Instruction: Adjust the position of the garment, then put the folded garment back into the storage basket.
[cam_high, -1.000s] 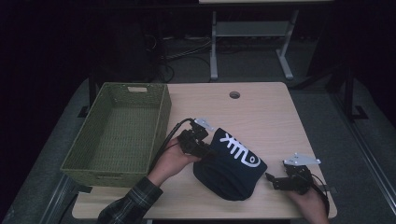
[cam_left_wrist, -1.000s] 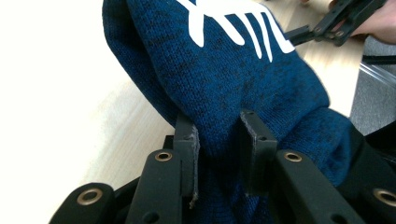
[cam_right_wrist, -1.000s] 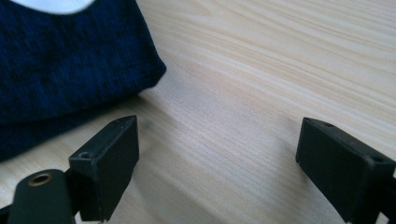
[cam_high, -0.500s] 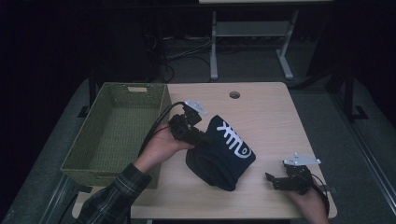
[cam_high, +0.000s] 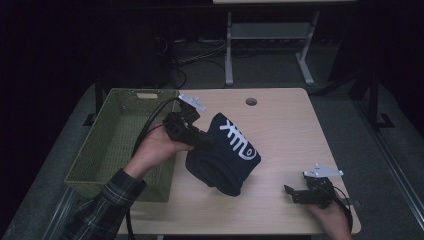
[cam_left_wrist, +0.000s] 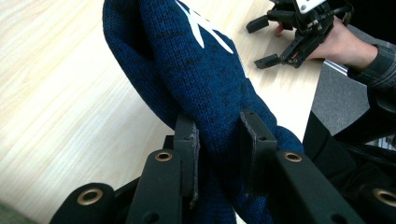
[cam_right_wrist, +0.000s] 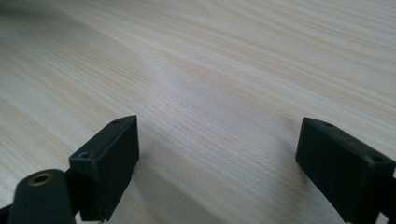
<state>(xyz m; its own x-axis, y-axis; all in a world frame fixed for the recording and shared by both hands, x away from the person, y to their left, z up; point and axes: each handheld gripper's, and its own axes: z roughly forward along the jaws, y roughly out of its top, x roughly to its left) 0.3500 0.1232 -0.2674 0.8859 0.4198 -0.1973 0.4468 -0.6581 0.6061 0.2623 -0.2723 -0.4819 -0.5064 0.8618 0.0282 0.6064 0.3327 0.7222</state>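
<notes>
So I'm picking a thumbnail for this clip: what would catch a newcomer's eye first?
First, the dark blue knitted beanie with a white emblem, pinched in the left claw and hanging above the middle of the pale wooden table. Next, the empty green woven basket at the table's left edge. The right claw rests open near the front right corner.

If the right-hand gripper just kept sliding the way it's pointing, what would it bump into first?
Probably the dark blue knit hat that the left gripper holds up. The right gripper, jaws open, points left over bare table; since the hat hangs above the table, it might pass underneath.
</notes>
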